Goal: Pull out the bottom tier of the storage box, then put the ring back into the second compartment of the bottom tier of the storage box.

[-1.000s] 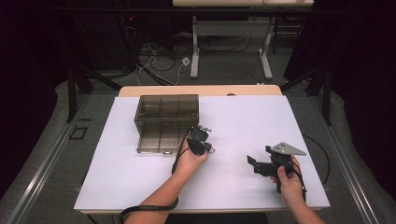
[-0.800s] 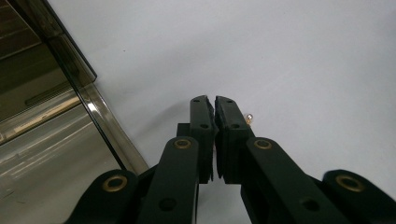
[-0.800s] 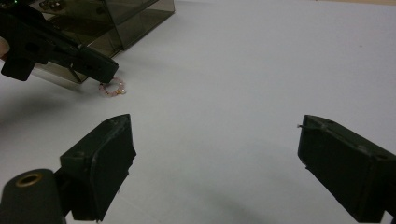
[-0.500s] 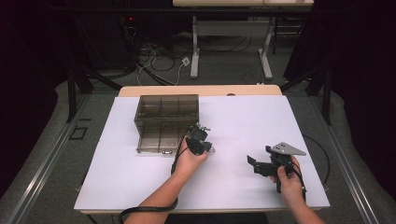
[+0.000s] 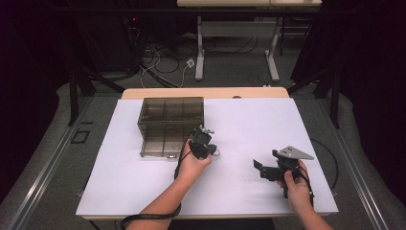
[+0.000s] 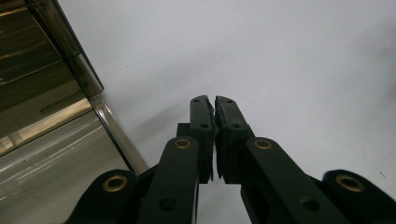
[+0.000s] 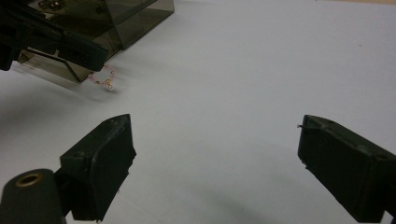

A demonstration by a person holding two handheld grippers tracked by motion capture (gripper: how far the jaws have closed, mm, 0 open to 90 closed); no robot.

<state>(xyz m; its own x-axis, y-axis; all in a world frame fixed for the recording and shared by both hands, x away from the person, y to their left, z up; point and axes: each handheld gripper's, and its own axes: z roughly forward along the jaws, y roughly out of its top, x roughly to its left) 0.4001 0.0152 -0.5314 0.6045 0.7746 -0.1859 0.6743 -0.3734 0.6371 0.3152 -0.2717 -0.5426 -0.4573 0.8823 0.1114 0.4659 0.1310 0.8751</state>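
Almost nothing has shifted since the earlier frame: both of your hands sit where they were, and the smoked box has not moved.

Your left gripper (image 5: 205,138) hovers at the near right corner of the smoked-plastic compartment box (image 5: 170,124), which stands on the white counter (image 5: 249,120). In the left gripper view its 2 black jaws stand pressed together, with nothing visible between them, pointing down at the bare white surface just beside the box's corner wall (image 6: 84,79).

A small pink beaded bracelet (image 7: 103,77) lies on the counter just beside that same corner of the box, under the tip of your left gripper as the right gripper view shows it. In the high view it appears as a faint loop (image 5: 216,152) next to your left hand (image 5: 194,165).

Your right gripper (image 5: 268,168) is held well apart from the box, low over the right side of the counter, with your right hand (image 5: 296,184) behind it. Its 2 jaws stand wide apart with nothing between them, aimed across the white surface toward the bracelet and box.
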